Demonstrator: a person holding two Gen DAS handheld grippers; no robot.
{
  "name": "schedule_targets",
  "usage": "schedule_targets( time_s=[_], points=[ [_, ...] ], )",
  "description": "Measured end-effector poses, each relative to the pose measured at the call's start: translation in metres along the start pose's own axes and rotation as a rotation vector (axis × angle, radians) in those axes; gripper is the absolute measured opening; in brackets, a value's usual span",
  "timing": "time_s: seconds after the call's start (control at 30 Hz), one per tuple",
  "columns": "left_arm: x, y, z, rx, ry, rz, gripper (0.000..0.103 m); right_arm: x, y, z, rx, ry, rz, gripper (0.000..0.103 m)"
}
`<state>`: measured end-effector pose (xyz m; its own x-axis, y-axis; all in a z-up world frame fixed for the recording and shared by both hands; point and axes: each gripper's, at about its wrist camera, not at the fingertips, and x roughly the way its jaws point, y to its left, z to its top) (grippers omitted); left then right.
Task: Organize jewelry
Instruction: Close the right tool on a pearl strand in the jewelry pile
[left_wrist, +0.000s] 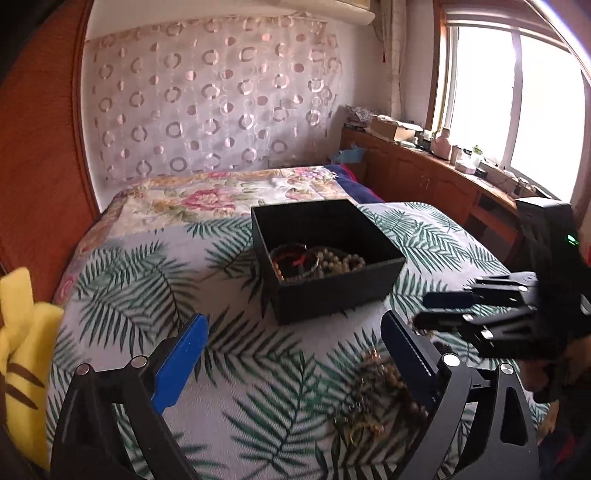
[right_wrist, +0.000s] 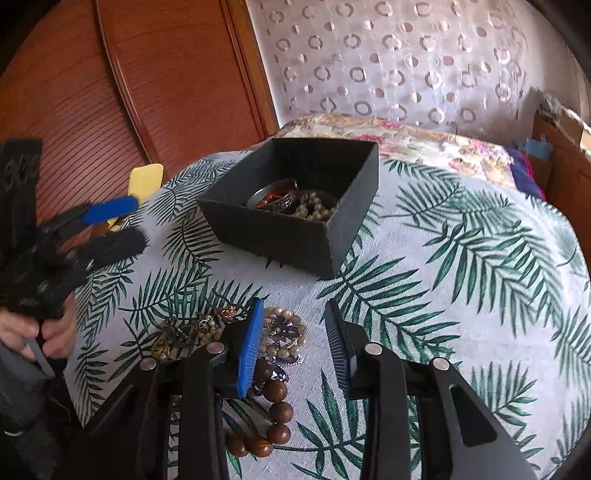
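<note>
Currently your left gripper (left_wrist: 295, 365) and right gripper (right_wrist: 295, 347) gape, grasping nothing; bare bedspread (right_wrist: 461, 295) flanks the black box (right_wrist: 295, 221).

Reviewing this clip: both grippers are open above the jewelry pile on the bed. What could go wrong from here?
1. The jewelry pile looks tangled: pearl strand, chains and wooden bead bracelet overlap, so the right gripper may drag up several pieces at once.
2. The leaf-print bedspread is soft; pressing down could pinch fabric.
3. The black box sits loose on bedding and might shift if bumped.
</note>
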<state>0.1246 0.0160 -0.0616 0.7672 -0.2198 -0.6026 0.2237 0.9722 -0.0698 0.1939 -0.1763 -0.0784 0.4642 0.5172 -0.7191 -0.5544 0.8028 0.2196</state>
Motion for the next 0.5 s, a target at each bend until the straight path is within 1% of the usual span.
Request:
schedule_targets(
  time_s=[0.23, 0.37, 0.5],
  points=[
    [-0.010, 0.005, -0.015, -0.022, 0.007, -0.022, 0.091, 0.010, -0.007, -0.003, 0.055, 0.036, 0.037, 0.036],
    [-0.010, 0.006, -0.019, -0.029, 0.015, -0.021, 0.091, 0.012, -0.008, -0.003, 0.069, 0.043, 0.073, 0.024],
    [-0.008, 0.007, -0.021, -0.036, 0.023, -0.019, 0.091, 0.008, -0.002, -0.003, 0.042, 0.037, 0.052, 0.024]
  ],
)
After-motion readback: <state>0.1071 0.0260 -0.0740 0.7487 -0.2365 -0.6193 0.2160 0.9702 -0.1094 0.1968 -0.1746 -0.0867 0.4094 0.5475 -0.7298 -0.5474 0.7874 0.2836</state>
